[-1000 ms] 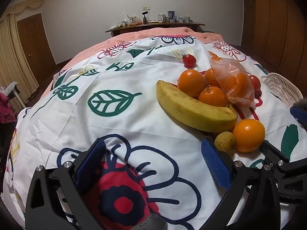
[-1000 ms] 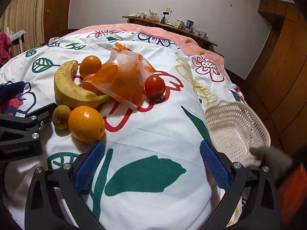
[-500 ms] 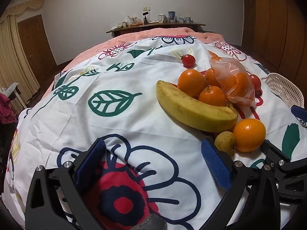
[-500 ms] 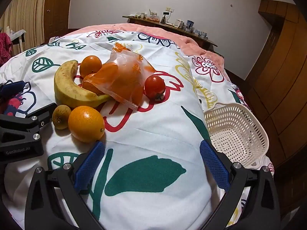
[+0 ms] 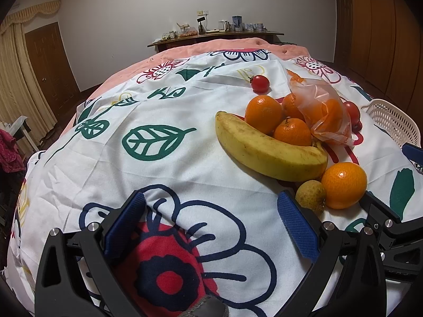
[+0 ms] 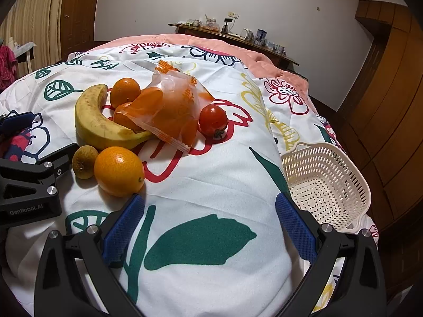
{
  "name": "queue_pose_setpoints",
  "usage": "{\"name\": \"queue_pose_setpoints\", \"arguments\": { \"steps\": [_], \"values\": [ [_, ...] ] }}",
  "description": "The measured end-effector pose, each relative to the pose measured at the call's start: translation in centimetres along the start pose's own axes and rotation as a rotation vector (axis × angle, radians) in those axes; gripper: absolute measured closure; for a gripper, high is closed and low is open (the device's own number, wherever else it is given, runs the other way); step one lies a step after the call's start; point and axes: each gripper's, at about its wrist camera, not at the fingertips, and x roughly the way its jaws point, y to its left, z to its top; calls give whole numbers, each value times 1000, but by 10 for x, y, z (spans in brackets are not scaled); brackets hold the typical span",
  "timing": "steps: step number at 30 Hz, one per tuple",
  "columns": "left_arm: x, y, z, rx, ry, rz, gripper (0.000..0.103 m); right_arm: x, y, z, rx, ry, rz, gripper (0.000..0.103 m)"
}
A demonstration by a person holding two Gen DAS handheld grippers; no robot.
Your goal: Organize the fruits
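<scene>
A yellow banana [image 5: 267, 150] [image 6: 97, 124] lies on the flowered cloth among several oranges. One loose orange [image 5: 343, 185] [image 6: 119, 170] and a small brownish-green fruit [image 5: 310, 196] [image 6: 84, 161] sit nearest me. A translucent orange bag [image 5: 323, 111] [image 6: 171, 108] covers more oranges, with a red tomato [image 6: 212, 120] beside it and another tomato [image 5: 260, 83] farther back. My left gripper [image 5: 211, 214] is open over the cloth, left of the fruit. My right gripper [image 6: 208, 216] is open and empty, between the loose orange and a cream perforated basket [image 6: 327, 185] [image 5: 394, 121].
The basket stands empty near the right edge of the cloth. A pink blanket [image 6: 232, 47] lies beyond the cloth, and a wooden sideboard [image 5: 216, 37] with small items stands at the back wall. Wooden cabinets line the right side.
A gloved hand that was at the basket's near rim a second ago is gone from the right wrist view. The basket now sits slightly nearer. Both grippers have barely moved.
</scene>
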Motion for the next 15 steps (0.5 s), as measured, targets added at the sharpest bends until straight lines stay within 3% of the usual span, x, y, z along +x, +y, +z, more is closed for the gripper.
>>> {"name": "queue_pose_setpoints", "arguments": {
  "steps": [8,15],
  "values": [
    [0,0,0,2,0,2,2,2,-8,7,-21,71,71,5],
    [-4,-1,0,8,3,8,2,8,-5,16,-37,154,63,5]
  ]
}}
